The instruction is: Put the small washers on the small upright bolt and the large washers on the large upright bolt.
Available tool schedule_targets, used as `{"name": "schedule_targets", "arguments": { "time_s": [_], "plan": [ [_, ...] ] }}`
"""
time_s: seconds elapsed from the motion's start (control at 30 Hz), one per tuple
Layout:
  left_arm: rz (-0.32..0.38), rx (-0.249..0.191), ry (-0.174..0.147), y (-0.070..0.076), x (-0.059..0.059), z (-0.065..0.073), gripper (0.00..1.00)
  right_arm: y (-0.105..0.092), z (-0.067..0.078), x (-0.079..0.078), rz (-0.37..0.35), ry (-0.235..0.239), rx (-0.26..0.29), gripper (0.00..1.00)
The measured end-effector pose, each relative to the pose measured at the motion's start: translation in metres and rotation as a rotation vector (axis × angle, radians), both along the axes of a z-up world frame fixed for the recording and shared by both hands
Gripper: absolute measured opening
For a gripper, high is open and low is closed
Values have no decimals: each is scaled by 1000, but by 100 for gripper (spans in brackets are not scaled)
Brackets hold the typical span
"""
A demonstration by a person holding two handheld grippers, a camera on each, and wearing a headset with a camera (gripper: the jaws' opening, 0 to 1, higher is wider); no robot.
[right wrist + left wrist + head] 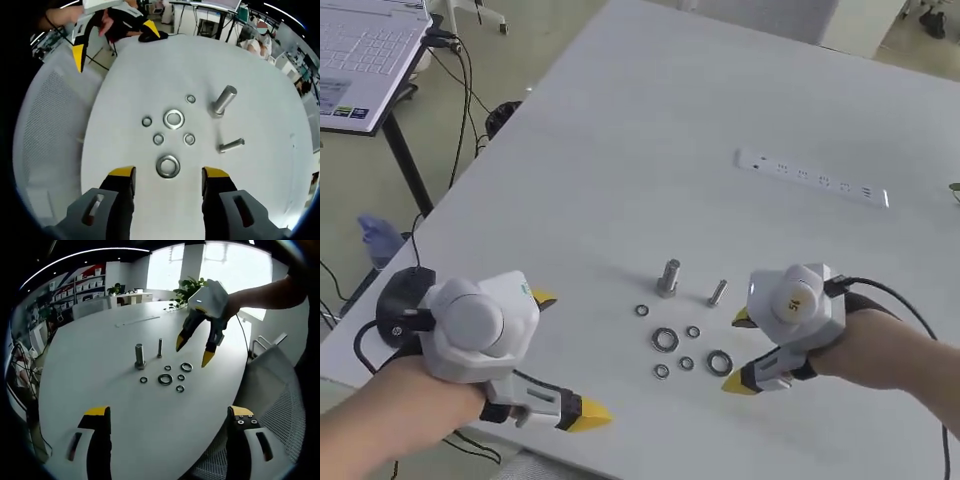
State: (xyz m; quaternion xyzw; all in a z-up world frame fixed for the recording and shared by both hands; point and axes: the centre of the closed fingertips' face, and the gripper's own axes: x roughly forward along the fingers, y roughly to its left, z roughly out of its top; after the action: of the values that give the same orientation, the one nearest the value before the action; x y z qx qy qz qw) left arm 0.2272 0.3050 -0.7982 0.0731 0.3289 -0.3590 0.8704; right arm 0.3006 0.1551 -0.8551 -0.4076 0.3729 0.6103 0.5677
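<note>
Left gripper (567, 355), washers (665, 339), power strip (812, 178) beyond

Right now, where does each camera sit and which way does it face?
Head view: head-mounted, facing forward and down at the table; forearms, left hand-held gripper and right hand-held gripper show.
Left gripper view: on the left one, facing across the washers; own jaws at bottom.
Right gripper view: on the right one, facing down at the washers; own jaws at bottom.
Shared: washers, large bolt, small bolt.
</note>
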Motion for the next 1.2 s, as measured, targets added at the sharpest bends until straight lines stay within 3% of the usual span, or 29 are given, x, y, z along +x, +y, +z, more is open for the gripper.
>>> {"name": "schedule_targets", "arguments": {
  "time_s": [0.27,0.47,0.63,0.77,1.0,1.2],
  "plan": [
    [-11,18,-8,4,-1,-2,96,0,-11,-2,24,-8,-32,52],
    [0,-5,-10,6,-2,0,96,3,-16,-5,23,-3,-40,50],
    [-5,14,-15,11,-5,-2,92,2,-22,-4,40,-10,-64,49],
    [5,6,-18,12,-4,-1,91,-1,-25,-5,51,-15,-89,46],
    [-4,25,-11,13,-4,-5,90,-2,-25,-9,65,-4,-92,42],
    [-7,6,-13,8,-1,-2,89,-2,-24,-5,52,-1,-93,38]
  ]
}}
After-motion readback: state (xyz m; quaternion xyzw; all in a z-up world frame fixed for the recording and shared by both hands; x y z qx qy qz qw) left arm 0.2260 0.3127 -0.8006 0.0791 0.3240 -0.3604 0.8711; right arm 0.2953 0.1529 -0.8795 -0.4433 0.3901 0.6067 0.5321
